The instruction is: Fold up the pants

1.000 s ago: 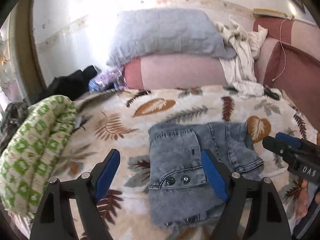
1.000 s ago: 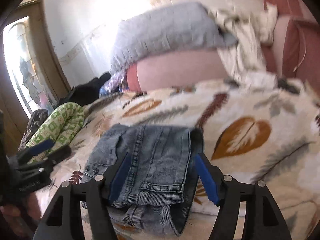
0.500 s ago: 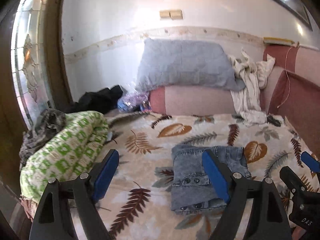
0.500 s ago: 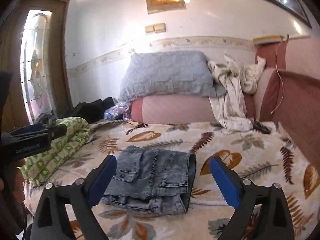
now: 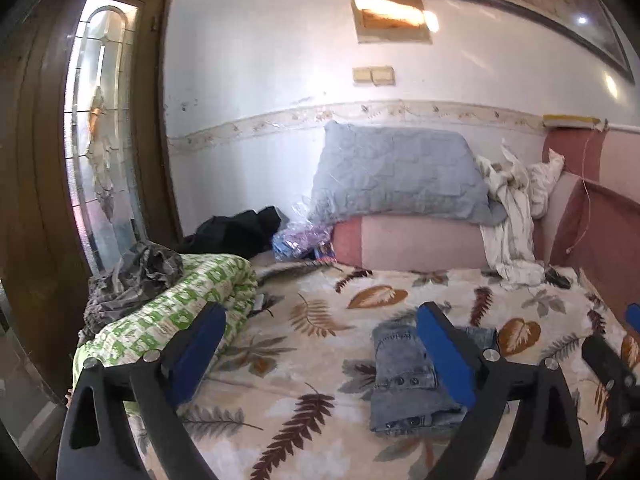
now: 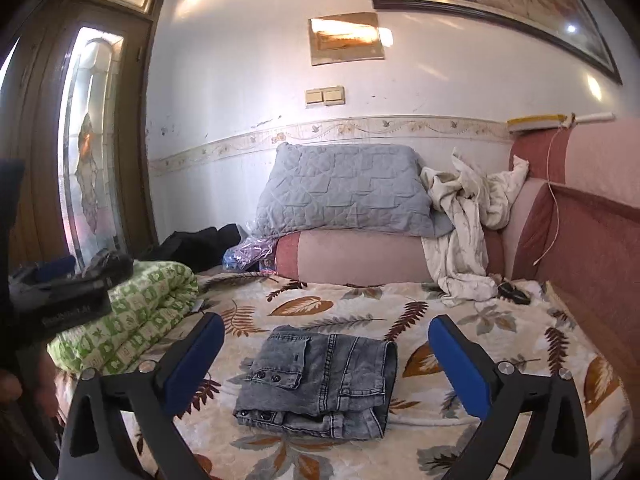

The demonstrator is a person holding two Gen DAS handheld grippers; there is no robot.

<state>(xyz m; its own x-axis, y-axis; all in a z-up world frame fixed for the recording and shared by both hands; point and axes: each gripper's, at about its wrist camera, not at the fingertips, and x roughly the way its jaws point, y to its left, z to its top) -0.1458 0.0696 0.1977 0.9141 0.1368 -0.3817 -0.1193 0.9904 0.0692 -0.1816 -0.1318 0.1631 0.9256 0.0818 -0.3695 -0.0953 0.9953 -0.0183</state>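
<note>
The pants [image 6: 320, 380] are grey jeans, folded into a small neat pile. They lie flat on the bed cover [image 6: 500, 320], which has brown and grey leaves on it. In the right wrist view the pile sits in the lower middle of the frame, between the two blue pads. In the left wrist view the pants [image 5: 404, 384] are at the lower right, partly behind one blue pad.

The right gripper [image 6: 326, 356] has its jaws wide apart and holds nothing. It hangs in the air over the bed, not touching the pants. The left gripper [image 5: 320, 348] also has its jaws wide apart and holds nothing.

At the left of the frame a green and white blanket [image 6: 132, 312] lies rolled up on the bed. At the back, in the middle of the frame, a grey pillow [image 6: 344, 192] rests on a pink cushion [image 6: 360, 260]. A white cloth [image 6: 464, 220] hangs over the cushion just right of the pillow.
</note>
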